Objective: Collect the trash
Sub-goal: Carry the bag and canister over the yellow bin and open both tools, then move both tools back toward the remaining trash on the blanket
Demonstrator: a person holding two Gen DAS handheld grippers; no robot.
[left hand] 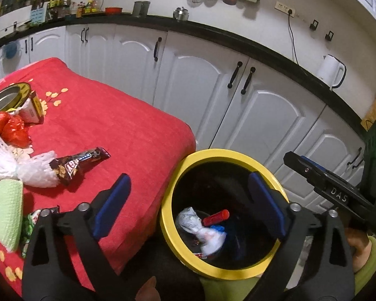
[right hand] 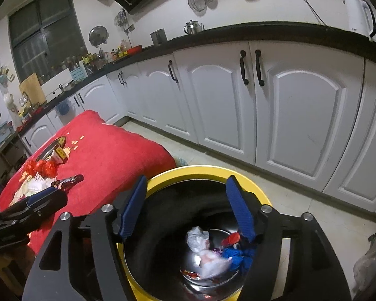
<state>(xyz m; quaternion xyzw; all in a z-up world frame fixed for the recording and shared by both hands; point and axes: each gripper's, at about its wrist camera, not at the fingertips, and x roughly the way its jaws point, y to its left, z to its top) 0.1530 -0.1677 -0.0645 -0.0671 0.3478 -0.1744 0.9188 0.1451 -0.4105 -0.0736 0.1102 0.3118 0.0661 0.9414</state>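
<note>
Your landmark here is the yellow-rimmed bin (left hand: 168, 209), standing on the floor right against the corner of the worktop with the red cloth (left hand: 107, 115).

Your left tool (left hand: 188, 200) has its blue pads spread wide with nothing between them: one pad is over the red cloth just beside the bin, the other over the bin's mouth. Your right tool (right hand: 186, 207) hangs directly over the bin, jaws apart and also empty.

Down inside the bin you've got a crumpled white wrapper (right hand: 203, 250), a red tube-shaped piece (left hand: 216, 217) next to it and something blue (right hand: 234, 254) bunched beside that. There's a bit of red foil at the very bottom, too blurry to read.

Still on the worktop, away from the bin: a dark brown snack-bar wrapper (left hand: 79, 164) is the closest piece. It has big pale letters on it, but they're upside down and crinkled, so I can't make out the brand. Touching its far end is white foam netting (left hand: 37, 171), then shiny red crumpled wrappers (left hand: 8, 130) further out, a small white-and-yellow carton (left hand: 33, 109) with print too small to read, and a round tin with a yellow band (left hand: 8, 96) farthest from the bin. A pale green textured sheet (left hand: 5, 212) sits at the near edge.

The only lettering I can actually read is "DAS" on the side of your right tool's body, seen from the left wrist view.
</note>
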